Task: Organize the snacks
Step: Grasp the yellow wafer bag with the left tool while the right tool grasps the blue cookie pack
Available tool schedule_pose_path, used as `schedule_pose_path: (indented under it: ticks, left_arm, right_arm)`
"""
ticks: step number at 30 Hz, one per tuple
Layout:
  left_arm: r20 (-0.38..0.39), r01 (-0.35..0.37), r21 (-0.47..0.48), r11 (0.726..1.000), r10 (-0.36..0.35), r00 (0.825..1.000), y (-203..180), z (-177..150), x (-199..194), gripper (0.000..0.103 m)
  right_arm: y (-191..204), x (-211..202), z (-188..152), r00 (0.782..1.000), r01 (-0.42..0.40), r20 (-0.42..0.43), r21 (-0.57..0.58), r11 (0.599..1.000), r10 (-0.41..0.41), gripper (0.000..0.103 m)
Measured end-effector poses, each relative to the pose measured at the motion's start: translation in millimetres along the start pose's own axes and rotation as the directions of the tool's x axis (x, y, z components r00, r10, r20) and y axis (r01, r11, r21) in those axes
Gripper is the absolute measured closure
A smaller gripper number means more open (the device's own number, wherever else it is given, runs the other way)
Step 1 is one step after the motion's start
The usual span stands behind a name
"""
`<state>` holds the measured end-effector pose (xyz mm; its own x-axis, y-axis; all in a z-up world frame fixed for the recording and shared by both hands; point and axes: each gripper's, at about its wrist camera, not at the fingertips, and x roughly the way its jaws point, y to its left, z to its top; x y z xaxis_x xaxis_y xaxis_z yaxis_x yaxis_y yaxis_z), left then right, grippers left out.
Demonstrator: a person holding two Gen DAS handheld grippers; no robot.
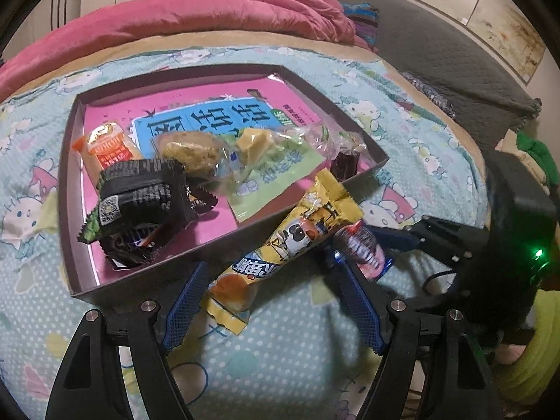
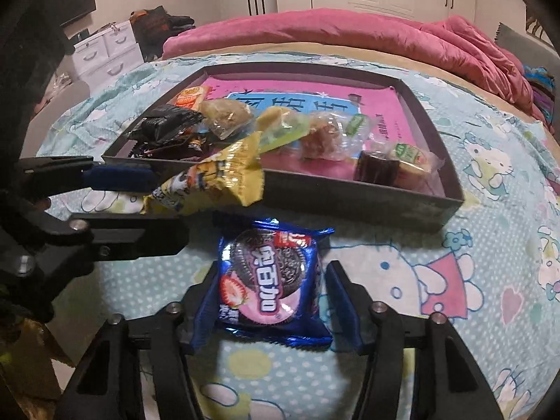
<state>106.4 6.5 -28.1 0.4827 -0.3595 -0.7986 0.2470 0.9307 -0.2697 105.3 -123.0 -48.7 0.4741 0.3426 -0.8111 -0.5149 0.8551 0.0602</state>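
Note:
A dark shallow box with a pink bottom lies on the bed and holds several wrapped snacks; it also shows in the right wrist view. A long yellow snack packet lies between the fingers of my left gripper, its far end resting on the box's near wall; the jaws stand wide and do not press it. It also shows in the right wrist view. My right gripper is shut on a blue cookie packet, just in front of the box; the packet also shows in the left wrist view.
The box sits on a light blue cartoon-print sheet. A pink quilt is bunched behind the box. A dark grey blanket lies to the right. White drawers stand beyond the bed's left side.

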Motion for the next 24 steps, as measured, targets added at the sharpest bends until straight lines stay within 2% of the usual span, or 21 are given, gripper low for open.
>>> schedule_pose_path:
  ticks: [6,8,10,14,16,18,22,24]
  left_arm:
    - [-0.02,0.008,0.007,1.0,-0.008,1.0,-4,1,13,0.025]
    - [-0.021,0.006,0.018,1.0,-0.006,1.0,-6,1,17,0.03]
    - [-0.026,-0.006,0.027,1.0,0.006,1.0,-9,2,20,0.038]
    - [-0.033,-0.024,0.02,1.0,0.025,0.999,-9,4,25,0.046]
    - [-0.036,-0.058,0.02,0.998,0.059,0.998,-9,4,27,0.06]
    - [-0.034,-0.08,0.019,0.997,0.08,0.996,-7,4,27,0.069]
    - [-0.017,-0.059,0.0,0.998,0.059,0.998,-5,4,21,0.083]
    - [-0.004,-0.052,0.002,0.999,0.052,0.999,-10,4,15,0.087]
  right_arm:
    - [-20,-6,-3,0.999,0.038,-0.006,0.026,0.999,-0.038,0.05]
    - [-27,-7,-3,0.999,0.041,-0.007,0.042,0.998,-0.041,0.05]
    - [-33,-8,-4,0.999,0.032,-0.006,0.065,0.997,-0.032,0.05]
    - [-37,-8,-4,1.0,0.006,0.001,0.099,0.995,-0.007,0.05]
    - [-38,-8,-3,1.0,-0.002,-0.001,0.104,0.995,0.002,0.051]
    - [-39,-9,-3,1.0,-0.008,-0.002,0.108,0.994,0.008,0.051]
    - [-44,-11,-4,0.999,-0.051,0.007,0.155,0.987,0.051,0.051]
    - [-48,-13,-4,0.997,-0.082,0.018,0.188,0.979,0.08,0.051]
